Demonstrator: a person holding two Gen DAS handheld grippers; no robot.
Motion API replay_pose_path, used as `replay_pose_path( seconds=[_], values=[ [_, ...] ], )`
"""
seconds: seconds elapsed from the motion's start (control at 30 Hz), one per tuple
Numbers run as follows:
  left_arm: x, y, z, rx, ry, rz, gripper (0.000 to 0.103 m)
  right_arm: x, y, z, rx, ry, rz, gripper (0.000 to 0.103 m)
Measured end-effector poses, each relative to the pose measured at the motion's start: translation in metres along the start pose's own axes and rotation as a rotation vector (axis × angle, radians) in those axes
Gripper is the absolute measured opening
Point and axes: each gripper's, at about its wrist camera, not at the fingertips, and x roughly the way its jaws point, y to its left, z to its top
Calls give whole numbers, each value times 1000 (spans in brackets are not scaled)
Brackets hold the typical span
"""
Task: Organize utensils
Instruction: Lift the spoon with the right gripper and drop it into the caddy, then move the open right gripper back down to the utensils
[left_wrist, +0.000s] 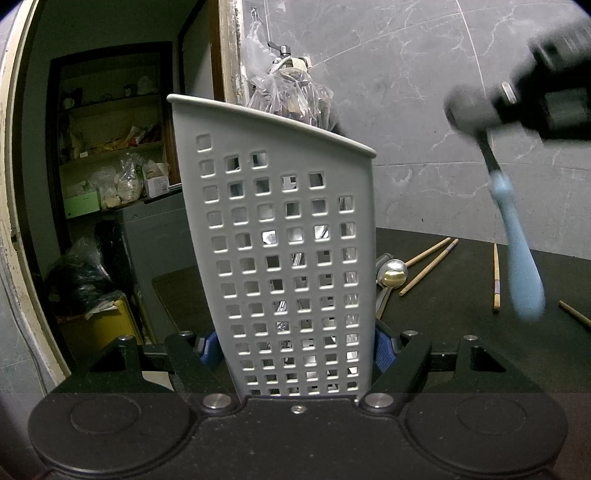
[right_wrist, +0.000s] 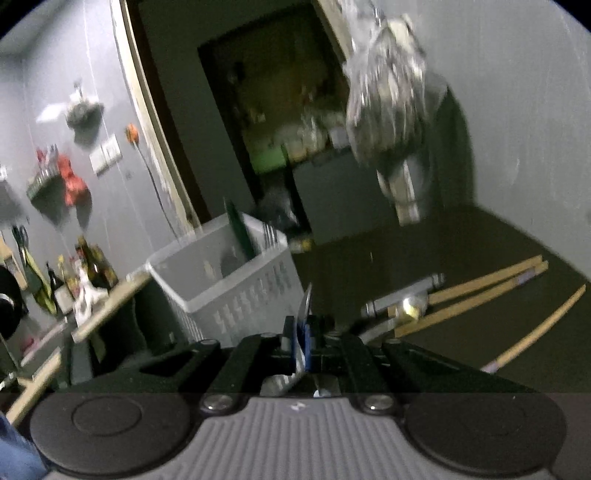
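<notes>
My left gripper (left_wrist: 295, 349) is shut on the white perforated utensil holder (left_wrist: 280, 229); its blue pads (left_wrist: 384, 349) press on both sides low down, and the holder stands upright on the dark table (left_wrist: 461, 332). In the right wrist view the holder (right_wrist: 221, 284) has forks and a dark flat utensil in it. My right gripper (right_wrist: 304, 343) is shut on a utensil with a light blue handle (left_wrist: 521, 266). That utensil hangs down, blurred, above the table to the right of the holder. From the right wrist only its thin edge (right_wrist: 307, 301) shows.
Several wooden chopsticks (left_wrist: 428, 266) (right_wrist: 480, 291), a metal spoon (left_wrist: 391, 273) and a metal handle (right_wrist: 402, 295) lie on the table right of the holder. A clear plastic bag (left_wrist: 288, 92) hangs on the marble wall behind. A doorway with cluttered shelves (left_wrist: 110, 147) is on the left.
</notes>
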Motion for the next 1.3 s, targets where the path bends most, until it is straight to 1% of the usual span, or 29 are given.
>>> replay_pose_path(
  seconds=[0.17, 0.33, 0.47, 0.53, 0.67, 0.83, 1.07, 1.3],
  values=[
    [-1, -1, 0, 1, 0, 1, 77, -6, 11, 33, -14, -159, 28, 5],
    [0, -1, 0, 1, -1, 1, 77, -6, 27, 69, -18, -303, 96, 5],
    [0, -1, 0, 1, 0, 0, 77, 7, 38, 91, -10, -383, 155, 5],
    [-1, -2, 0, 1, -1, 0, 77, 16, 44, 96, -11, -407, 188, 5],
    [-1, -2, 0, 0, 0, 0, 77, 38, 54, 95, -19, -413, 230, 5],
    [0, -3, 0, 1, -2, 1, 77, 60, 58, 81, -20, -370, 248, 5],
    [2, -4, -1, 3, -3, 2, 77, 73, 52, 59, -24, -308, 225, 5],
    [3, -5, -2, 5, 0, -1, 77, 81, 44, 46, -9, -259, 210, 5]
  ],
)
